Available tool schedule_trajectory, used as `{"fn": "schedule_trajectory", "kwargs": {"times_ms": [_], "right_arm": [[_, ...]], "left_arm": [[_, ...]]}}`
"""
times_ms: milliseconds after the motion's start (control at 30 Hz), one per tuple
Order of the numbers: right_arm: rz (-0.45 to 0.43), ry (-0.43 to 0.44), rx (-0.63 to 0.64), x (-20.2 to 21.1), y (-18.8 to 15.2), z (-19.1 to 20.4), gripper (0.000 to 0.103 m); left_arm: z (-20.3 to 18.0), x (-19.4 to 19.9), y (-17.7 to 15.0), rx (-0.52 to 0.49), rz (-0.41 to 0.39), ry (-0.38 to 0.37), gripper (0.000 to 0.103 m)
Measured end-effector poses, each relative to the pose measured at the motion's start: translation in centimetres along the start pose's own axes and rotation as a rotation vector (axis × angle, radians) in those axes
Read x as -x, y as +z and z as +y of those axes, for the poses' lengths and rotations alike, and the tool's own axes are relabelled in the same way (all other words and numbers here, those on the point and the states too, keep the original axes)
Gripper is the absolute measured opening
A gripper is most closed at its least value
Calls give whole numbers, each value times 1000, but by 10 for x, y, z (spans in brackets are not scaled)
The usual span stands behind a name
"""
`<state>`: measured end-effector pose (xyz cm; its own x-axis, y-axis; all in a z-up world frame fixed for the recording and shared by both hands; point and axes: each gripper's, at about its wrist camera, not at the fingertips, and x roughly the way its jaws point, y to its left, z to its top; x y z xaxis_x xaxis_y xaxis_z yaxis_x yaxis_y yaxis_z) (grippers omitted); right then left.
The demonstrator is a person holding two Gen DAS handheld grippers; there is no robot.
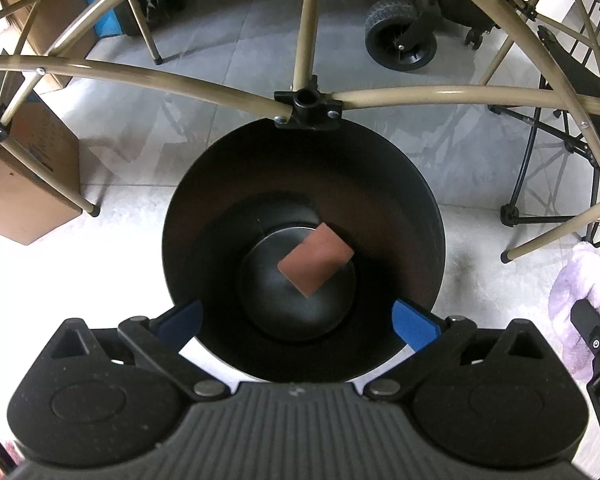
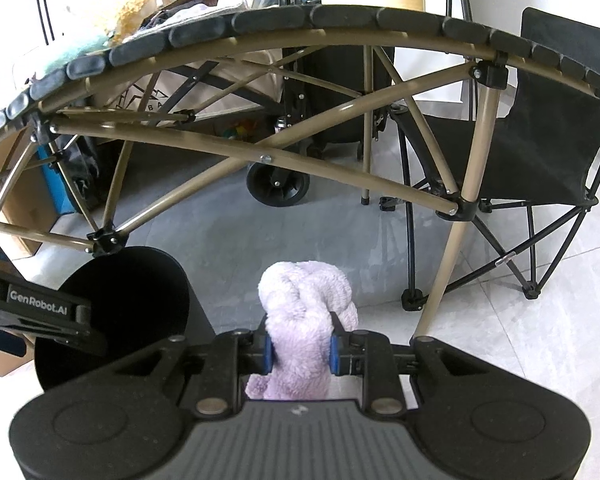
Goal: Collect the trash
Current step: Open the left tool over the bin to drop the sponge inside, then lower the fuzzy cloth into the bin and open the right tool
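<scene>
We see the near rim of the black bin (image 1: 304,200) covered by the left gripper (image 1: 296,326) body. The lilac towel (image 2: 306,320) is clamped between the right gripper (image 2: 299,350) jaws; its lower end runs behind the gripper body. In the left wrist view the towel is cut off at the right edge. Lettering on the cardboard box (image 1: 32,176) is too blurred to read.

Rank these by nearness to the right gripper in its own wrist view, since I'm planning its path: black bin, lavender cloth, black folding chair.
1. lavender cloth, clamped between the right gripper's fingers.
2. black bin, lower left.
3. black folding chair, far right, beyond the table leg.
</scene>
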<state>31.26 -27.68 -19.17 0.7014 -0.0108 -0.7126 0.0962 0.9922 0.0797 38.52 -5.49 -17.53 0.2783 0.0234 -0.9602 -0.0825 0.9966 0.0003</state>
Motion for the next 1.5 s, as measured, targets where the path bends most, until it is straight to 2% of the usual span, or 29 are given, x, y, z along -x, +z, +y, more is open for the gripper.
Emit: {"fn": "schedule_trajectory", "kwargs": {"times_ms": [433,733,967,1200,1500], "right_arm": [[54,64,-27,21,7,33,24],[106,156,-31,23,11,80,24],[173,208,-25,8,14,121,24],[232,205,-9,-12,12,151,24],[281,186,10,-32,9,169,24]], "left_arm": [[33,23,-10,9,-46,2,103],[75,37,-22,23,-95,22,103],[113,40,-25,63,-114,49,103],[131,42,-26,91,-119,58,103],[146,38,-27,110,-112,86,103]]}}
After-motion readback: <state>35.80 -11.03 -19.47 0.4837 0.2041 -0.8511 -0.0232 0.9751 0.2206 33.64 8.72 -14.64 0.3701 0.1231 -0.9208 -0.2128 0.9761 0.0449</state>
